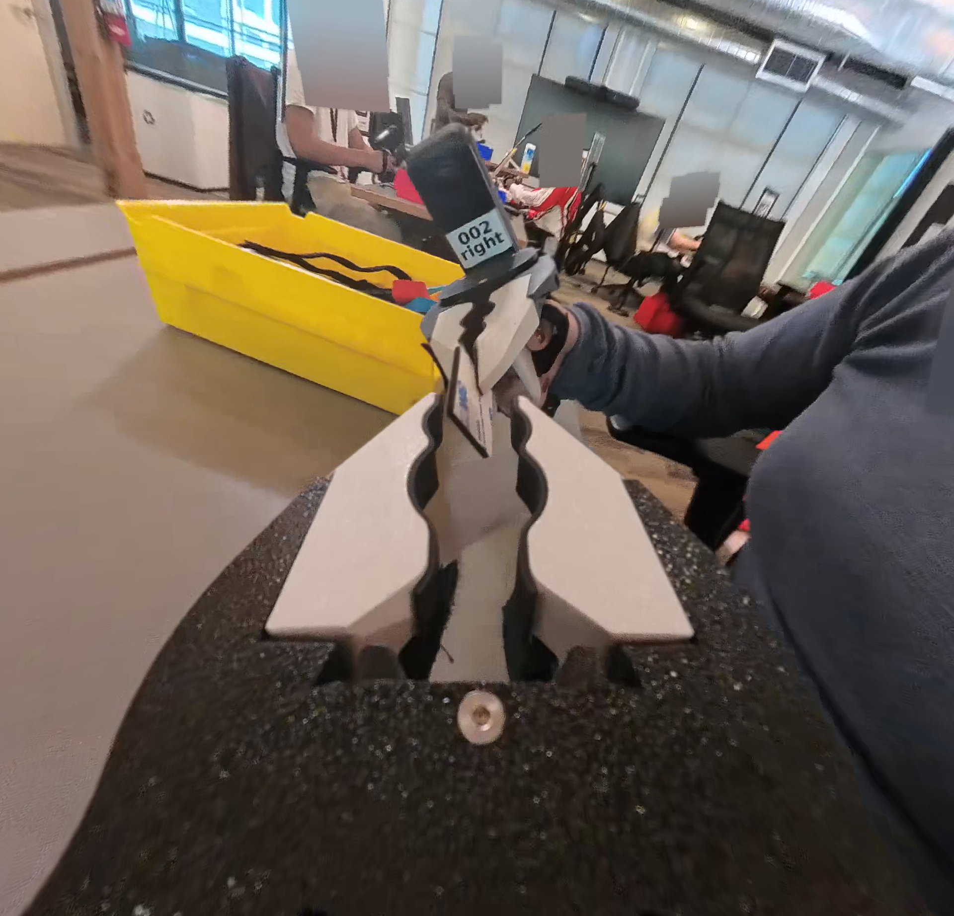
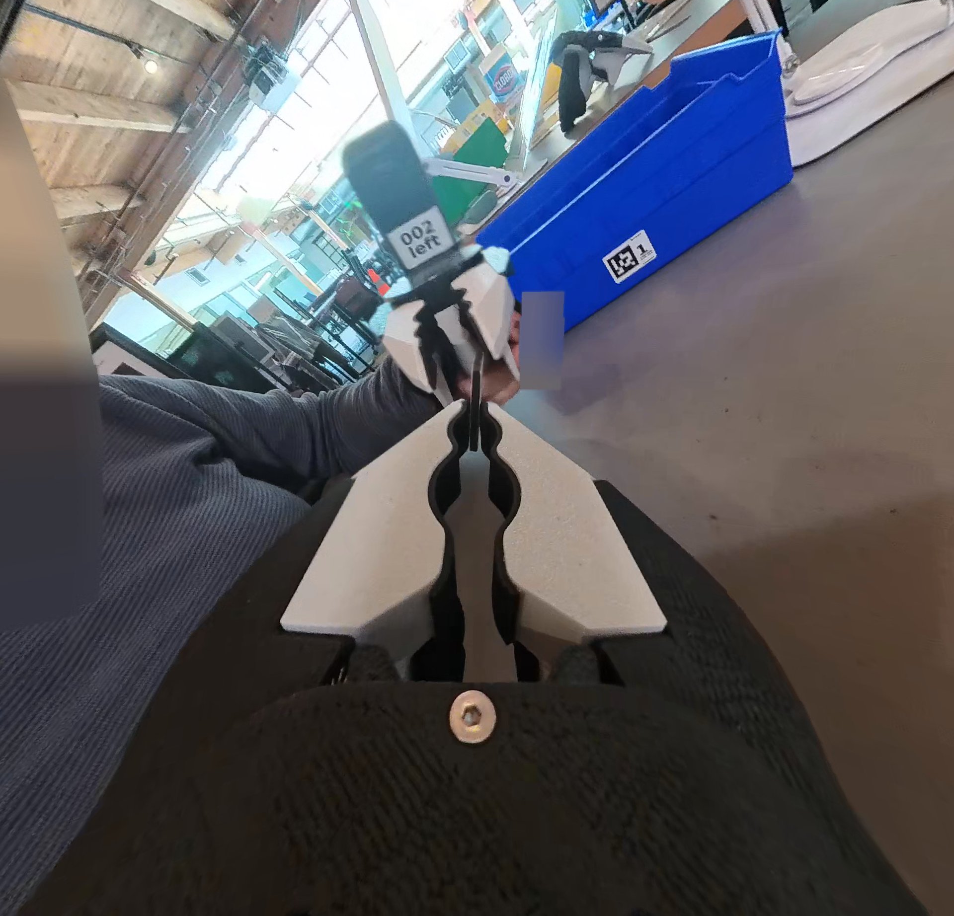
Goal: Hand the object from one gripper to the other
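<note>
Left wrist view: the left gripper (image 1: 477,416) has its fingers (image 1: 371,504) spread apart, and a thin flat card (image 1: 472,419) hangs down between their tips at frame centre, touching neither pad as far as can be seen. The right gripper (image 1: 485,370) comes in from above with its fingers nearly closed on the card's upper part. In the right wrist view the card (image 2: 476,411) shows edge-on as a dark sliver pinched at the tips of that gripper (image 2: 475,416).

The risk, as I judge it, is a release before the left fingers have closed: the card would drop to the counter (image 1: 103,426) (the yellow bin (image 1: 289,303) at upper left is too far aside to catch it). It sits tilted, so closing could catch only a corner and twist it loose.
</note>
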Demonstrator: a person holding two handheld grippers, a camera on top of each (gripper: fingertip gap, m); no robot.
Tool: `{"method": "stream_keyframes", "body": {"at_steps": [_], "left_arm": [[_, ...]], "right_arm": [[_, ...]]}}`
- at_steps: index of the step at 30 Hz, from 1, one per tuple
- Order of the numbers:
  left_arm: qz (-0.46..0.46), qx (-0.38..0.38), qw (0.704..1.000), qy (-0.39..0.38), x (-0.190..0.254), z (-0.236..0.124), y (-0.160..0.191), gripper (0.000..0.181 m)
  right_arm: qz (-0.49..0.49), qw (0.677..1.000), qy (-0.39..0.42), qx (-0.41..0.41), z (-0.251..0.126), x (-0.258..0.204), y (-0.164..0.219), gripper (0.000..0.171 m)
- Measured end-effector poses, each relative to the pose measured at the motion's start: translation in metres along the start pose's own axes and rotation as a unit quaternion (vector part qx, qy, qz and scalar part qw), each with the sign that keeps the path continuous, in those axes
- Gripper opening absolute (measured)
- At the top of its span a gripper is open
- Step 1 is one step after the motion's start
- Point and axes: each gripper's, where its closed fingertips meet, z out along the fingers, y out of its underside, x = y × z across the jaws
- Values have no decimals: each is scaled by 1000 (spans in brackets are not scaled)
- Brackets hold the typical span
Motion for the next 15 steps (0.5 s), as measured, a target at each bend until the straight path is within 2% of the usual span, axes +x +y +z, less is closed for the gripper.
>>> {"method": "stream_keyframes", "body": {"at_steps": [3,9,15], "left_arm": [[-58,-25,998,19,-4,3,14,31],[-112,5,990,80,9,8,11,9],[-169,25,978,119,12,6,8,8]], "right_arm": [[8,1000,-13,16,-1,-3,-6,1],[1,1000,-17,10,-1,-5,-4,1],[-15,1000,-23,4,1,-8,-2,1]]}}
